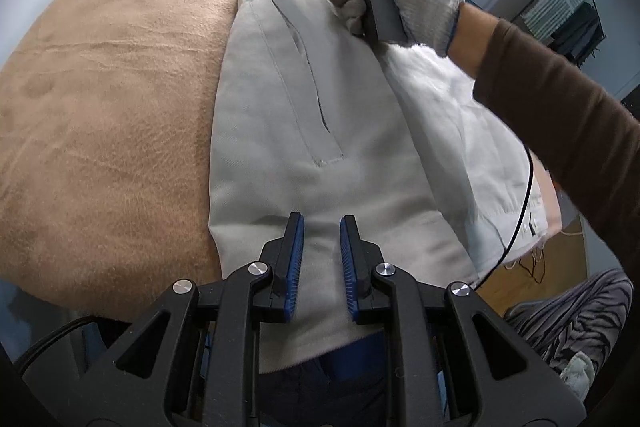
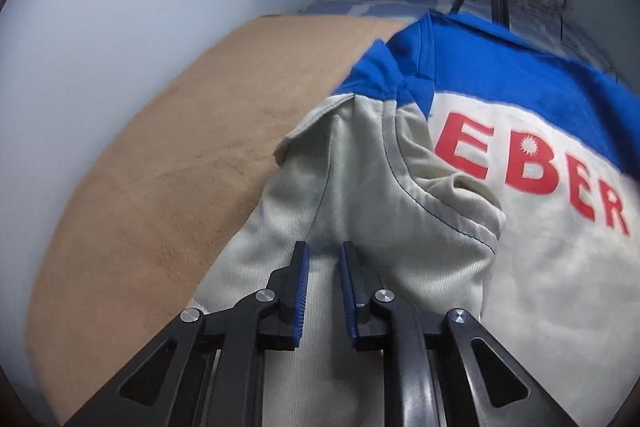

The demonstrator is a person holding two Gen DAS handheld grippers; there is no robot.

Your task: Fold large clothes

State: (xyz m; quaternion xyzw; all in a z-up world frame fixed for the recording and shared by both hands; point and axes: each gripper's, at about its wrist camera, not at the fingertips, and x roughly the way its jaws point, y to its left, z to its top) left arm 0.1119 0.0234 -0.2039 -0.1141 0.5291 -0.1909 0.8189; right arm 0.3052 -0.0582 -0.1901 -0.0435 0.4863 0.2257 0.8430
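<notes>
With the jacket (image 1: 320,115) spread on the tan blanket (image 1: 112,87), my left gripper (image 1: 322,239) and right gripper (image 2: 323,267) each pinch its cloth mid-fold; next I'd carry that edge across.

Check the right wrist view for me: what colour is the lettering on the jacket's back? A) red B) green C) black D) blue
A: the large letters across the jacket are red on its pale panel, just below the blue yoke.
</notes>
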